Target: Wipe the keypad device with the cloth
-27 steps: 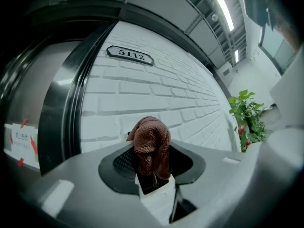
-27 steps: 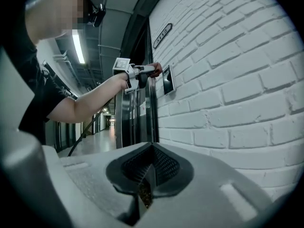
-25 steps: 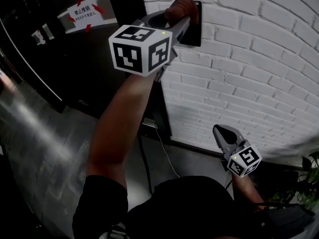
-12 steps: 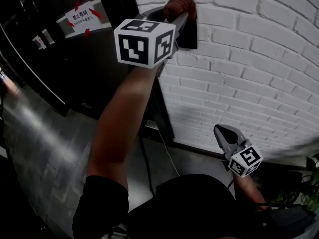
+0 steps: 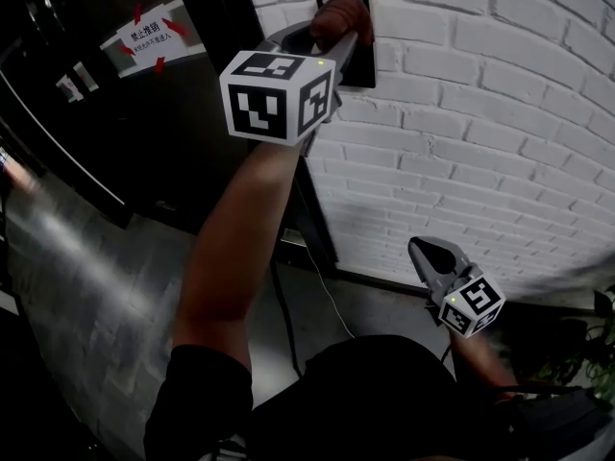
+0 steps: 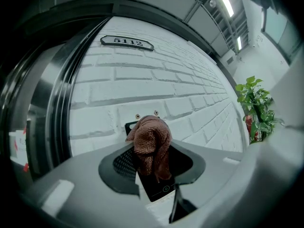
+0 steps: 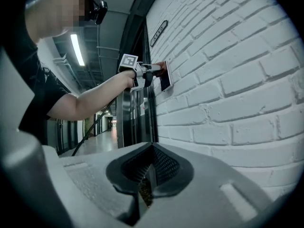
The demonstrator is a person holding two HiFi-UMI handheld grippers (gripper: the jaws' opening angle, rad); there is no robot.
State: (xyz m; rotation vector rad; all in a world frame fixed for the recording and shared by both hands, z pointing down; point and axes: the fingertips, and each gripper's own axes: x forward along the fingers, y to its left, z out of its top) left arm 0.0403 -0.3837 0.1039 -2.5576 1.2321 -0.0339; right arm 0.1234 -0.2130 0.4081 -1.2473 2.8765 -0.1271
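Note:
A black keypad device [image 5: 363, 63] is fixed to the white brick wall [image 5: 480, 113], high up. My left gripper [image 5: 332, 32] is shut on a brown cloth [image 5: 338, 15], and the cloth presses against the device's upper part. In the left gripper view the cloth [image 6: 151, 144] bunches between the jaws and covers the top of the black panel [image 6: 159, 186]; the panel's lower end with a small round button shows below. My right gripper [image 5: 430, 257] hangs low by the wall, jaws together with nothing in them. The right gripper view shows the left gripper [image 7: 161, 74] at the device [image 7: 166, 76].
A dark door frame [image 5: 221, 27] stands just left of the device, with a paper notice [image 5: 151, 34] taped on the dark panel beyond. A number plate [image 6: 127, 42] sits above on the wall. A potted plant [image 6: 256, 106] grows at the right. A cable [image 5: 327, 305] runs down by the frame.
The left gripper with the cloth has shifted slightly over the device's upper part. The right gripper has stayed low with little movement.

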